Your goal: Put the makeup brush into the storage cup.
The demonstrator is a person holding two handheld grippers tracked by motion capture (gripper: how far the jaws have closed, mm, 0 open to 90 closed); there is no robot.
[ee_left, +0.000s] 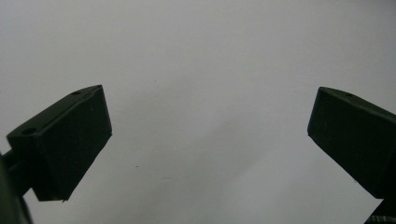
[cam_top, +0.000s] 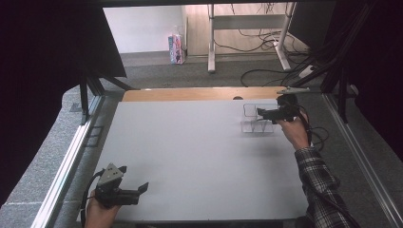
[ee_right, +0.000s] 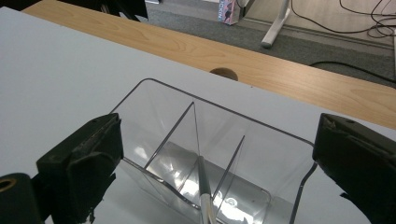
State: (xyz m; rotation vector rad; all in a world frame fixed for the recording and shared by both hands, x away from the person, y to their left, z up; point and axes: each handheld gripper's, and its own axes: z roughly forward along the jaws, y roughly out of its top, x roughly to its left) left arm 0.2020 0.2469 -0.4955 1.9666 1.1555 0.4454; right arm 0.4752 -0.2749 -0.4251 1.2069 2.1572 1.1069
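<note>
A clear plastic organizer (cam_top: 252, 124) with thin dividers stands at the far right of the white table (cam_top: 190, 152). In the right gripper view its near wall (ee_right: 163, 112) lies between my jaws, and a slim grey-and-black pen (ee_right: 204, 186) leans inside along a divider. My right gripper (cam_top: 260, 113) hovers just over the organizer, open (ee_right: 217, 140), its pads apart from the walls and the pen. My left gripper (cam_top: 133, 178) rests near the table's front left corner, open (ee_left: 210, 126) over bare tabletop, nothing between its jaws.
A wooden strip (cam_top: 199, 93) with a round hole (ee_right: 223, 73) runs along the table's far edge. Metal frame rails (cam_top: 71, 152) flank both sides. Beyond, on the floor, are desk legs (cam_top: 211, 42), loose cables and a pink carton (cam_top: 176, 49).
</note>
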